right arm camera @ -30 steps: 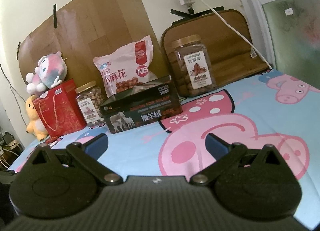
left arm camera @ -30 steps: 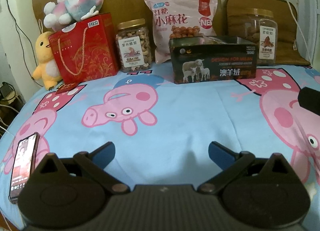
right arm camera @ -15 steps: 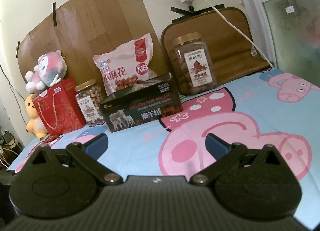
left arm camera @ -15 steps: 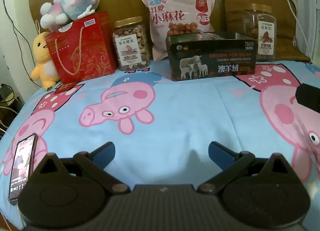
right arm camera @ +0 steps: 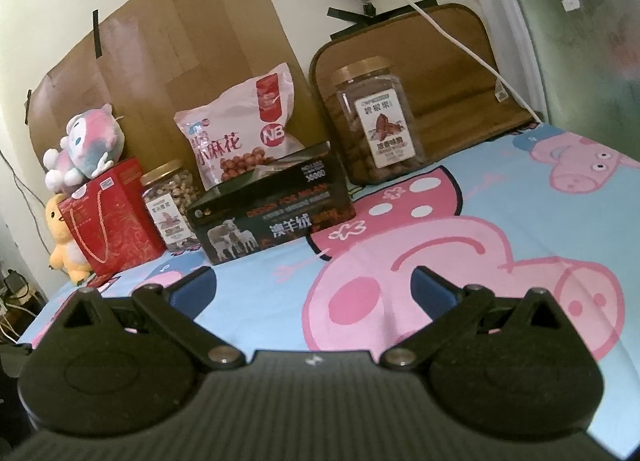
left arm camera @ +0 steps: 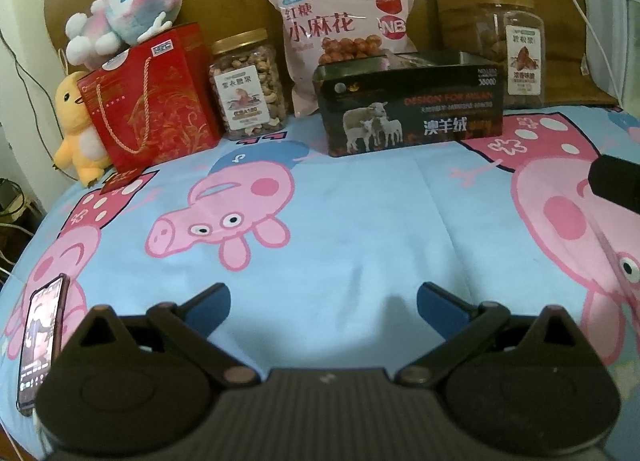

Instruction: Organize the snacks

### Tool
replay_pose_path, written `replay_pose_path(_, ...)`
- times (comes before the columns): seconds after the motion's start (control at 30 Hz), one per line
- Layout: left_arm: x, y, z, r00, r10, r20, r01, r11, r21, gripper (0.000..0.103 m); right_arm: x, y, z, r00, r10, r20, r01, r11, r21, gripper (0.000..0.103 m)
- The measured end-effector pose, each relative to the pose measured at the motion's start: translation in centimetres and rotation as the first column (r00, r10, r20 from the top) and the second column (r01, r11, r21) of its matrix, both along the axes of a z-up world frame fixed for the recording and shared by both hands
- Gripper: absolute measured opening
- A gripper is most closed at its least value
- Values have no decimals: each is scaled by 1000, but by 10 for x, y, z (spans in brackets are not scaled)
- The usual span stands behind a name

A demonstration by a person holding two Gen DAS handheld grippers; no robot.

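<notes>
Pink-pig-patterned blue sheet [left arm camera: 360,221], red gift bag [left arm camera: 152,101], pink snack pouch [left arm camera: 340,29].

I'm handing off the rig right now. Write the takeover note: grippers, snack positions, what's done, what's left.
Left gripper: open, empty, above the bedsheet.
Right gripper: open, empty, also above the sheet.
Along the headboard, left to right: red gift bag, cashew jar, pink snack bag, pecan jar. The open black tin sits in front of the pink bag.
Done: nothing gripped yet.
Left: the organizing itself; the tin's contents are unclear.
</notes>
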State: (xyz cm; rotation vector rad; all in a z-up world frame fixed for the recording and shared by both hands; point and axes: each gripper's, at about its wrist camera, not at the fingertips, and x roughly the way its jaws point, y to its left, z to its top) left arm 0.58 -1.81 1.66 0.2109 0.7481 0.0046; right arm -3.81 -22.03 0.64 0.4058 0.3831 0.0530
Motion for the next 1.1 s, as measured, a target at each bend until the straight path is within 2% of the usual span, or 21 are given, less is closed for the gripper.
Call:
replay_pose_path(0.6,6,-17,-7,999,-24,-24,25,999,33,103,6,-19,-10,1000,-25,-16,25,999,48,103)
replay_pose_path(1.1,6,-18,-7,999,-35,-17,36,999,28,103,7,-21,-12,999,-28,-23,29,998,56,103)
